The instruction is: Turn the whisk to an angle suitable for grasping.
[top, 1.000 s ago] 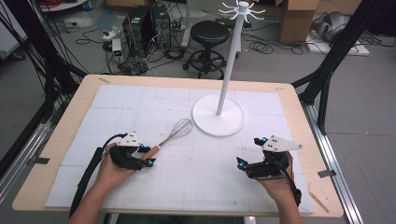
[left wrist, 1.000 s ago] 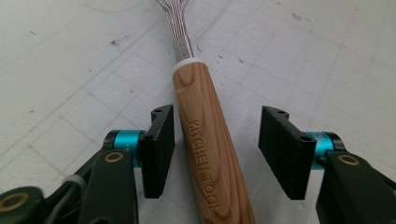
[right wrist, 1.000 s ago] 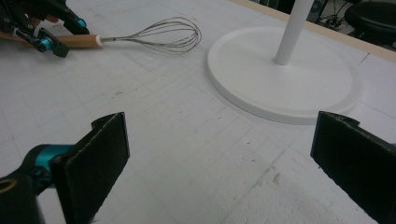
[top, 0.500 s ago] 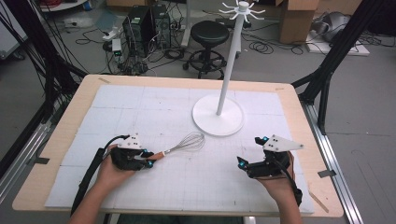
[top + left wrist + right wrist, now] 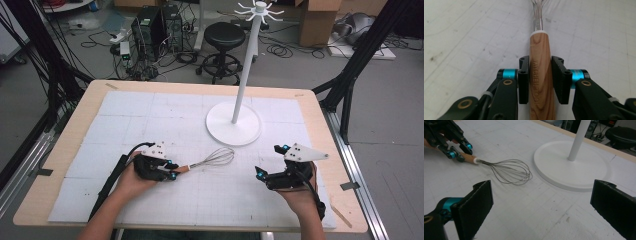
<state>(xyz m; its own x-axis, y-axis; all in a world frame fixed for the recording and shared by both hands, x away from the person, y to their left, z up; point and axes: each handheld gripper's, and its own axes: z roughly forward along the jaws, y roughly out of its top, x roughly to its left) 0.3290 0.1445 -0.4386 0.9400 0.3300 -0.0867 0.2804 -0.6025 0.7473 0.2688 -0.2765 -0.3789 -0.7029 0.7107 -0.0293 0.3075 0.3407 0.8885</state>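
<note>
- I see the left gripper (image 5: 172, 172) clamped on the whisk (image 5: 207, 161) handle; its jaws have just been closing, handle between them.
- In the left gripper view (image 5: 541, 77) both black pads press flat on the wooden handle, one each side, partway along its length. Handle runs straight out between the jaws; metal collar and wire start just beyond the pads.
- Whisk lies on the white mat (image 5: 150, 120), near the stand base (image 5: 233, 124) and towards the person from it. Wire head points toward the base but stays apart from it. I can't tell whether the head rests on the mat or is slightly lifted.
- Right gripper (image 5: 265, 162) released: jaws spread wide, nothing between them, touching nothing.
- Right gripper view (image 5: 541, 205) looks across the mat at the whisk (image 5: 509, 171) with the stand base (image 5: 574, 170) just beside the wire head; the left gripper (image 5: 461, 151) holds the handle end farthest from the base.
- Right gripper sits well apart from the whisk, to the near right of the base.
</note>
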